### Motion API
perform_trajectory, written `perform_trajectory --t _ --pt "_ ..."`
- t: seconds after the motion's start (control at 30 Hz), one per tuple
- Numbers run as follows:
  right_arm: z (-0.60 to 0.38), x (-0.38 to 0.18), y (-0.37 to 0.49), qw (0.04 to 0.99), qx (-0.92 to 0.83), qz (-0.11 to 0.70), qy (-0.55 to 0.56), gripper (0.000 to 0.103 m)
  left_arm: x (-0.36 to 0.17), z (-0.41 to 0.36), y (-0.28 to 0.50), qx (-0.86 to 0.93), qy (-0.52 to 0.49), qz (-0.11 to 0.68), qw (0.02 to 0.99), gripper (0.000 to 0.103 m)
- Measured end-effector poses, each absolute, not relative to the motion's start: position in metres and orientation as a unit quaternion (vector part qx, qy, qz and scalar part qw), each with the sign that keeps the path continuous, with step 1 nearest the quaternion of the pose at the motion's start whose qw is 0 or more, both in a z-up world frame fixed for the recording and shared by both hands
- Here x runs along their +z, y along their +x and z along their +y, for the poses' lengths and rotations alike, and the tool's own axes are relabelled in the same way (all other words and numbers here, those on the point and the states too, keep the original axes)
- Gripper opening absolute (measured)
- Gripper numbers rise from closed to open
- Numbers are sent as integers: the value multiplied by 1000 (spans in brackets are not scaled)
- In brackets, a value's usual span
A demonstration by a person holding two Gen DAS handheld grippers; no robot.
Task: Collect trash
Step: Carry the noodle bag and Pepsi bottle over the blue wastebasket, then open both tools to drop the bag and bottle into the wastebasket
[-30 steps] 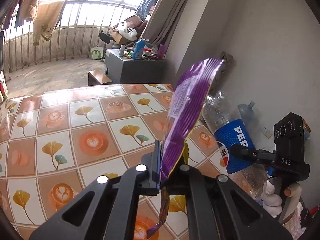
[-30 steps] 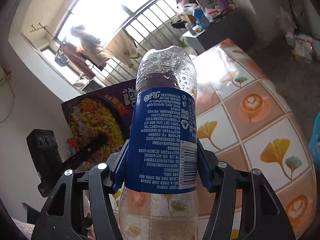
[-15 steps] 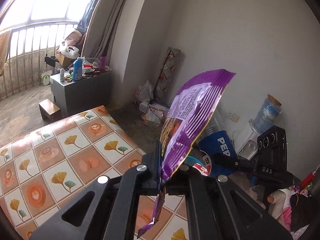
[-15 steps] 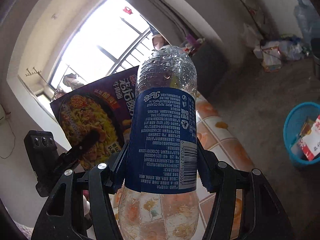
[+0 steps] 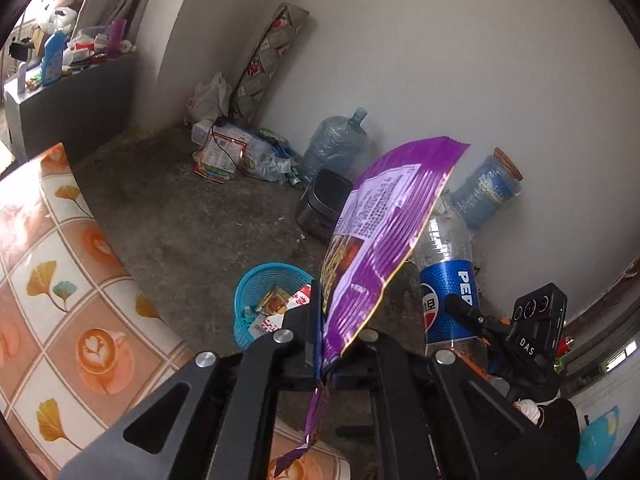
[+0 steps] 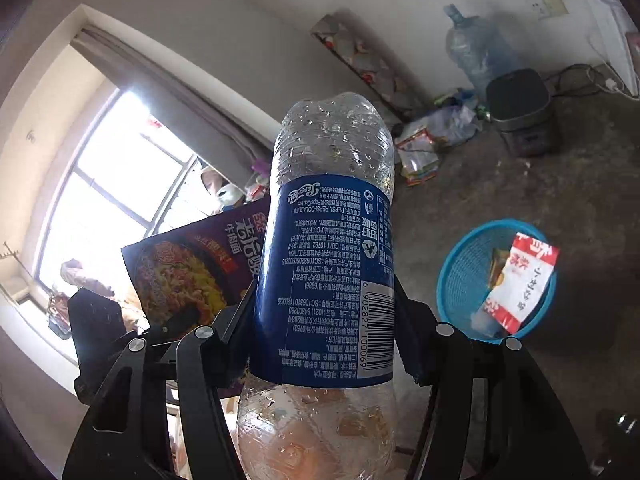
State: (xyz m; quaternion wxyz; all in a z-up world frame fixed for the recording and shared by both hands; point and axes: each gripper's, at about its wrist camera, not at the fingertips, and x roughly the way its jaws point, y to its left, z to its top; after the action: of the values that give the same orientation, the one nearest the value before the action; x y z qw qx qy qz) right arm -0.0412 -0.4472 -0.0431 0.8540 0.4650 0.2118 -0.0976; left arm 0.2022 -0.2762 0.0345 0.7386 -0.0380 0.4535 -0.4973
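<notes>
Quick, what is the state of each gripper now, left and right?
Left gripper: closed, holding the purple noodle packet.
Right gripper: fingers closed on the Pepsi bottle.

Two handheld grippers: left gripper (image 5: 326,354), right gripper (image 6: 326,336). One purple noodle wrapper (image 5: 380,240). One clear Pepsi bottle (image 6: 328,276) with blue label. One blue mesh wastebasket (image 6: 460,276) on floor; at least two wrappers inside, one red-and-white packet (image 6: 516,280), one yellow, rest hard to count. Two large water jugs (image 5: 334,146) by wall, second (image 5: 486,194) corked. One dark cooker-like appliance (image 6: 520,110). One tiled-pattern table (image 5: 60,280). One grey cabinet (image 5: 72,100).
</notes>
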Motion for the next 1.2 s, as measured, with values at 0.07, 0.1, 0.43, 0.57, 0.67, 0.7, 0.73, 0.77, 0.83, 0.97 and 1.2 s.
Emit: perform_trajectory --t 0.07,0.1,0.43,0.57,0.67,0.7,0.73,0.77,0.83,0.97,1.2 --pt "-456 -56 -42 845 -117 217 475 57 13 -303 216 -498 -47 487 716 3" --pt "-459 -63 -38 840 -126 220 480 57 1 -315 222 -499 -51 507 701 3" --pt "-491 -108 -48 804 -170 254 510 57 -116 -422 269 -464 -95 642 602 5" --pt "-499 -113 -51 798 -184 265 510 57 -177 -448 282 -399 -54 679 614 58" --pt "-504 -125 -53 789 -195 277 512 57 -206 -443 291 -343 -32 687 639 58" --pt "-505 -129 -54 785 -199 283 514 57 -209 -440 292 -339 -39 689 640 58" --pt "-507 -136 -54 781 -203 289 516 57 -211 -434 294 -340 -45 690 638 58" --pt "-508 -143 -53 775 -207 295 520 57 -212 -429 295 -340 -44 690 637 58" --pt "-511 -159 -51 761 -218 309 527 57 -205 -420 299 -346 -41 681 644 58" --pt "-518 -180 -50 741 -229 321 544 57 -176 -402 306 -361 -28 651 667 58" --pt "-527 -212 4 705 -176 361 585 60 -98 -351 298 -401 0 579 709 59"
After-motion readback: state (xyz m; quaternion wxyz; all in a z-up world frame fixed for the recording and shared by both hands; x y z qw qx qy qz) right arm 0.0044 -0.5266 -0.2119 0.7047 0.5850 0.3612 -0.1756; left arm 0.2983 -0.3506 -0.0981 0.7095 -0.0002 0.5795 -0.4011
